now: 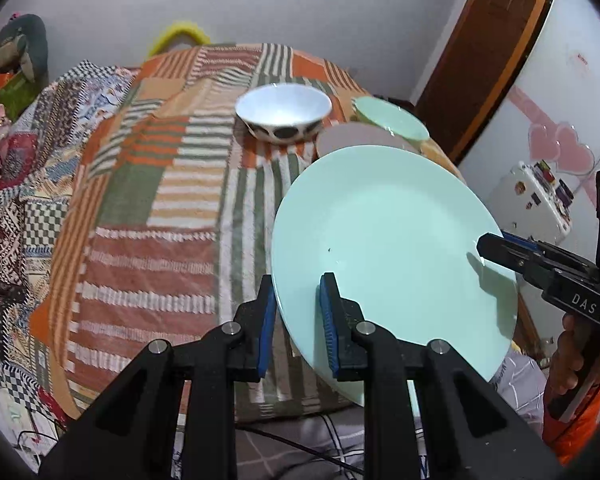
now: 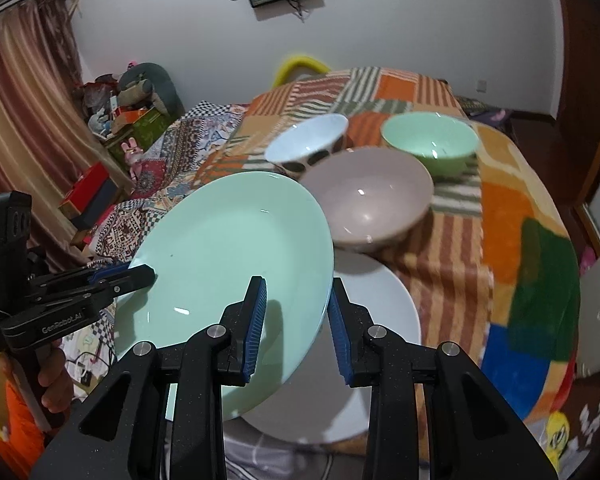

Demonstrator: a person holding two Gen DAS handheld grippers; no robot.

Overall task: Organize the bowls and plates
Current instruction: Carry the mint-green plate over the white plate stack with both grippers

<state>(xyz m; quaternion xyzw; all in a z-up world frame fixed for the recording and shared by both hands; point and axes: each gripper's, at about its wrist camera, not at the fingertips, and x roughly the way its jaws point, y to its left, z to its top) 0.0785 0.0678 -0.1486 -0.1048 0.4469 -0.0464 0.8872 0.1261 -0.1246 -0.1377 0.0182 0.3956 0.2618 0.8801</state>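
The desk (image 2: pixel 512 240), draped in a patchwork cloth of orange, green and striped squares, carries all the crockery and fills most of both views. Above its near edge a mint green plate (image 1: pixel 392 248) is held tilted in the air, clear of the cloth, between the two tools. Beneath it, in the right wrist view, a white plate (image 2: pixel 380 320) lies flat on the desk, partly hidden by the green one.

Beyond the plates stands a taupe bowl (image 2: pixel 372 204), upright on the cloth. Behind it to the right sits a mint green bowl (image 2: pixel 430 142), and to the left a white bowl with dark spots (image 1: pixel 284 112), both upright and close to the taupe one.

The left tool (image 1: pixel 298 320) is clenched on the green plate's near rim, one blue pad over the top face and the other under the edge. The right tool (image 2: pixel 296 324) grips the same plate at the opposite rim, its pads either side of the edge. Each tool also appears at the side of the other's view, biting the plate's rim, with a hand (image 1: pixel 568 364) in an orange sleeve around its handle.
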